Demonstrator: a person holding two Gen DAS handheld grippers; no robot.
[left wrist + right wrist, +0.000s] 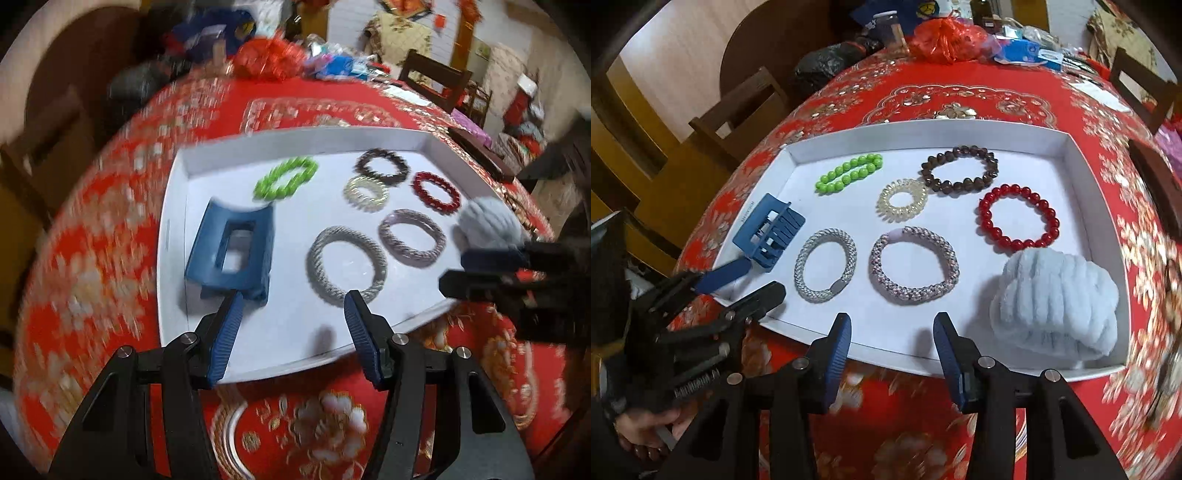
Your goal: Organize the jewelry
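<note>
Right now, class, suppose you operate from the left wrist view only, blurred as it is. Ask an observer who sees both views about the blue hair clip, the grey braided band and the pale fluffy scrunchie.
Observer: The blue hair clip lies on its side, with its teeth showing.
Operator: And the grey band?
Observer: The grey braided band has a metal clasp on its near side.
Operator: The scrunchie?
Observer: The pale fluffy scrunchie lies whole in the near right corner of the white tray, clear of the open right gripper.
</note>
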